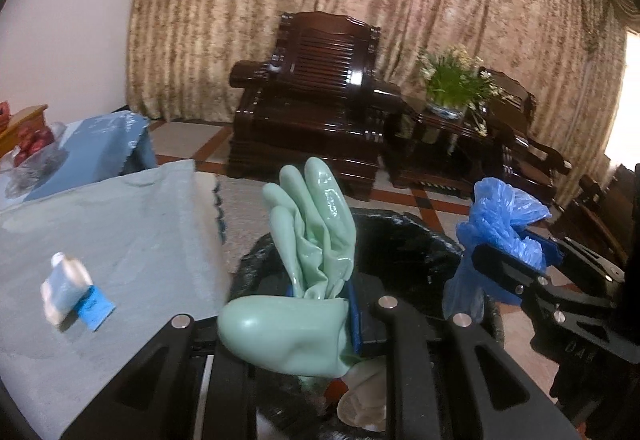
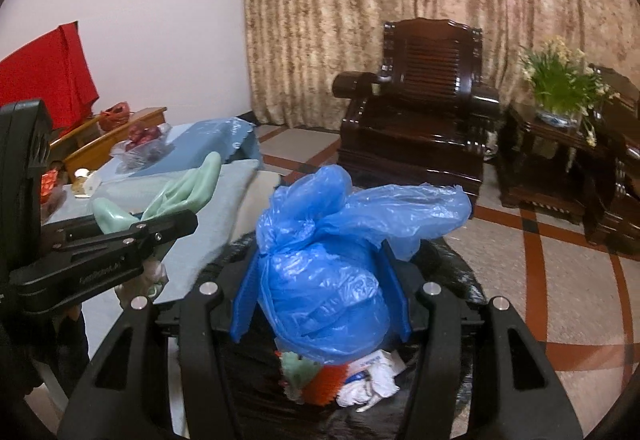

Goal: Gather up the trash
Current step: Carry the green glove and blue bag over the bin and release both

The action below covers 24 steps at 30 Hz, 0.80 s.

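The knotted blue plastic bag [image 2: 324,280] sits between the pads of the right tongs [image 2: 320,300], which stand about half open and clamped on its bulging body. It hangs directly above the black-lined trash bin [image 2: 452,260]. By its look the bag is light, soft and crushable; the film is slick, so the best hold is likely across the full belly below the knot, as now, rather than on the loose flaring top.

The pale green rubber glove [image 1: 312,232] is pinched in the left tongs [image 1: 320,324], whose jaws stand nearly closed on the cuff end. The fingers of the glove point upward and one lobe bulges toward the near left. The glove appears limp, glossy and somewhat slippery; a grip on the bunched cuff should be the most secure. It is also held over the bin [image 1: 400,240], just left of the bag [image 1: 500,224].

Inside the bin lie crumpled white paper [image 2: 372,384] and an orange scrap [image 2: 324,384].

To the left, on the tabletop [image 1: 132,224] with its light blue-green cloth, a small white and blue tube [image 1: 72,292] lies apart from the bin. Far beyond stands a dark wooden armchair [image 1: 316,100].
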Available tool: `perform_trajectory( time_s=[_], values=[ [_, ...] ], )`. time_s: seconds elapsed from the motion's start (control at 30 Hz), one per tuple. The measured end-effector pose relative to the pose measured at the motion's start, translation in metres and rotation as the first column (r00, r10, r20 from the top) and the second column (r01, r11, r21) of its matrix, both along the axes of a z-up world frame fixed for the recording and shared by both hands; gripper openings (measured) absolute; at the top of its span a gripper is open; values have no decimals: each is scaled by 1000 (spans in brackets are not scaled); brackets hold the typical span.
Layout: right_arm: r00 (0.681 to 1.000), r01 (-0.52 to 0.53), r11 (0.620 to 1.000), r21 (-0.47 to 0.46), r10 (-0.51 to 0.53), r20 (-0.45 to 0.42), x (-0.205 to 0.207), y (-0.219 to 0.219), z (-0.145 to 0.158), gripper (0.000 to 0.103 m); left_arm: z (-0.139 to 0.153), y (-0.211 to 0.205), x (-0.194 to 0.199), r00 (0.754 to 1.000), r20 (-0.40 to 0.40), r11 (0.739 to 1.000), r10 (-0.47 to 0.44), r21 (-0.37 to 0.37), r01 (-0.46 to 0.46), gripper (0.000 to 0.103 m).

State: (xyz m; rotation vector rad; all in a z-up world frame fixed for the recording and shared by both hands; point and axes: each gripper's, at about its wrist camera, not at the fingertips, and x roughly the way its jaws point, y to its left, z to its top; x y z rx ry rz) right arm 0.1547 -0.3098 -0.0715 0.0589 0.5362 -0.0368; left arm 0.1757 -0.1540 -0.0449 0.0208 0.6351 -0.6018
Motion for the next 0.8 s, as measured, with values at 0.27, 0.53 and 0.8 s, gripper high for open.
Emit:
perform_trajectory(
  time_s=[0.27,0.53,0.8],
  values=[
    [999,42,999,-1,-42,-32,0,-23,-18,52,-15,-39,9,998,-15,998,-65,-1,65,21],
    [995,62,998,11,-61,-78,6,-35,-41,53,-38,-55,22,994,-63,996,-91,15,92,21],
    [992,84,997,0,-83,-99,9,-38,-52,66,-43,-57,28,992,-88,996,-90,10,91,38]
  ],
)
